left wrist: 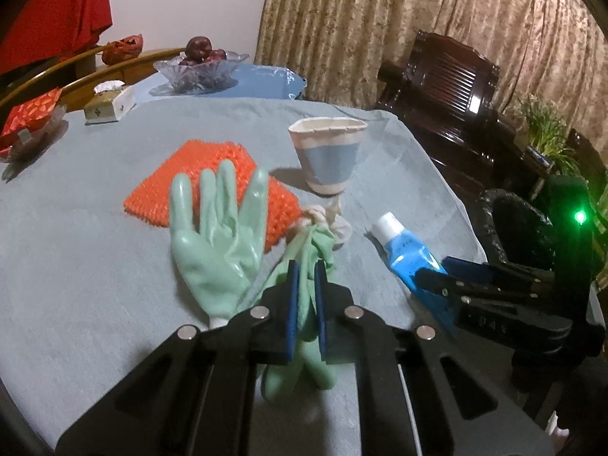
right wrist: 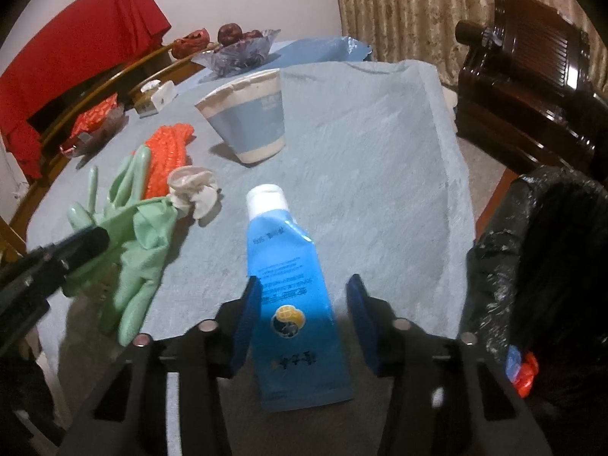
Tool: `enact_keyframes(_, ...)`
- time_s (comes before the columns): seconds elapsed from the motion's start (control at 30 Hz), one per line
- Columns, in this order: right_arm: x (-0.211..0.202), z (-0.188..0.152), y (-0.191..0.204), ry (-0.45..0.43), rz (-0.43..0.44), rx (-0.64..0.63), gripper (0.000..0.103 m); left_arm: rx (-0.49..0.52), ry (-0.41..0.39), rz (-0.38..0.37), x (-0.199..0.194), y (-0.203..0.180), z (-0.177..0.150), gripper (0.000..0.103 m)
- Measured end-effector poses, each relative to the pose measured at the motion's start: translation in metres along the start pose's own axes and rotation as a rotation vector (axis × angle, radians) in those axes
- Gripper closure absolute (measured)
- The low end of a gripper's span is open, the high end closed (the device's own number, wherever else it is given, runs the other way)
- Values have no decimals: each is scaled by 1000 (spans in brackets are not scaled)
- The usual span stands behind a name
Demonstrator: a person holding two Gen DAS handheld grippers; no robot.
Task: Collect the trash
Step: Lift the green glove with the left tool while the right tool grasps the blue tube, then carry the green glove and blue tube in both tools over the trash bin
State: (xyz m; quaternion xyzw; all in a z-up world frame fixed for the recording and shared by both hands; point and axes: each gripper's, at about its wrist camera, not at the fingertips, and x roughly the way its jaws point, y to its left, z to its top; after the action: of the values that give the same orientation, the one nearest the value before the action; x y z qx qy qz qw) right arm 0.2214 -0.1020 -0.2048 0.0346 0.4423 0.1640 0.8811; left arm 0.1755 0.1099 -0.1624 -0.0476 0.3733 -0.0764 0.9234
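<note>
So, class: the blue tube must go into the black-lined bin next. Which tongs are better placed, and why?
Right tongs: they straddle the blue tube, beside the bin. The left tongs are shut on the green glove.

You are working in a home, a living or dining room by the look of it. Evidence: a round wooden table under a grey-blue cloth; a cut-glass fruit bowl holding dark red fruit; a tissue box near the rim. Patterned beige curtains hang full length behind. A dark carved wooden armchair stands beside a potted plant. A bin lined with a black bag sits at the table's edge.
</note>
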Motion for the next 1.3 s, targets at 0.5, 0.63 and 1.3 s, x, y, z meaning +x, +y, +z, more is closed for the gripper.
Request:
enact_keyframes(0.5, -8, 5, 32, -17, 72, -87, 76, -17, 49, 15, 13, 14, -6, 94)
enact_keyframes(0.63, -5, 12, 34, -27, 85, -75, 76, -11, 53, -2, 16, 10, -6, 93)
enact_keyframes(1.3, 6, 24, 40, -19, 46, -112, 101, 16, 37, -31, 14, 5, -5, 98)
